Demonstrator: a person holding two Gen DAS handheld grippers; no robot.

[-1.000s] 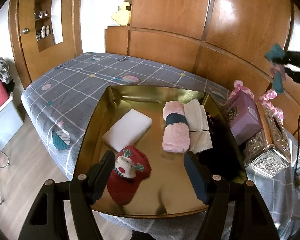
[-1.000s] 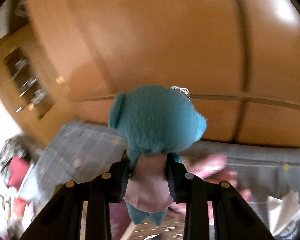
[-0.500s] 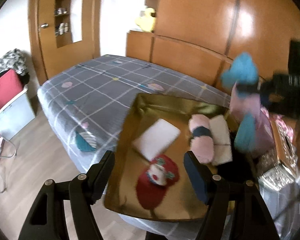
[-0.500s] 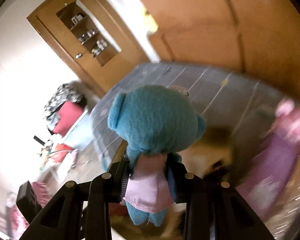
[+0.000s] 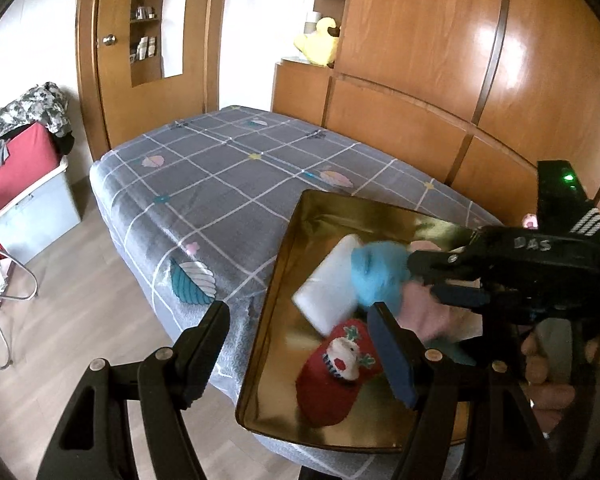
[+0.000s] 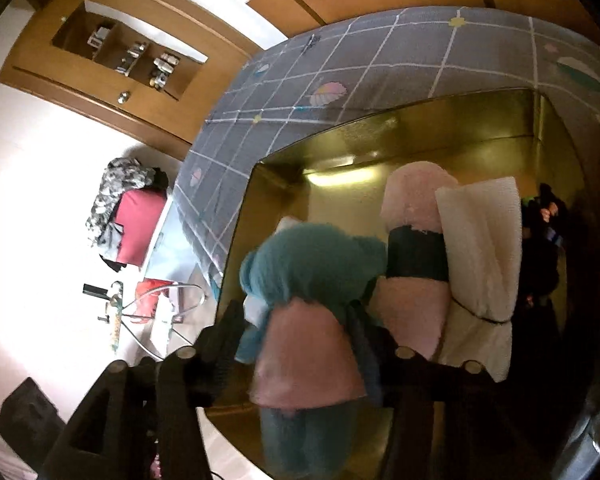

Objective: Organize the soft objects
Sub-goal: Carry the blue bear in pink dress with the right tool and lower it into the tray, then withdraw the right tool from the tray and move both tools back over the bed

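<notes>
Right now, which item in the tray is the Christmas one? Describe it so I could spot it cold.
On the grey checked bed lies a gold tray. At its near end, in front of the white pad, lies the red sock: the only red piece, with a snowman face and green holly.

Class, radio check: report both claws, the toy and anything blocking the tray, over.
Left claw open, empty. Right claw shut on blue plush bear, over gold tray. White pad, red sock, pink roll crowd the floor below.
</notes>
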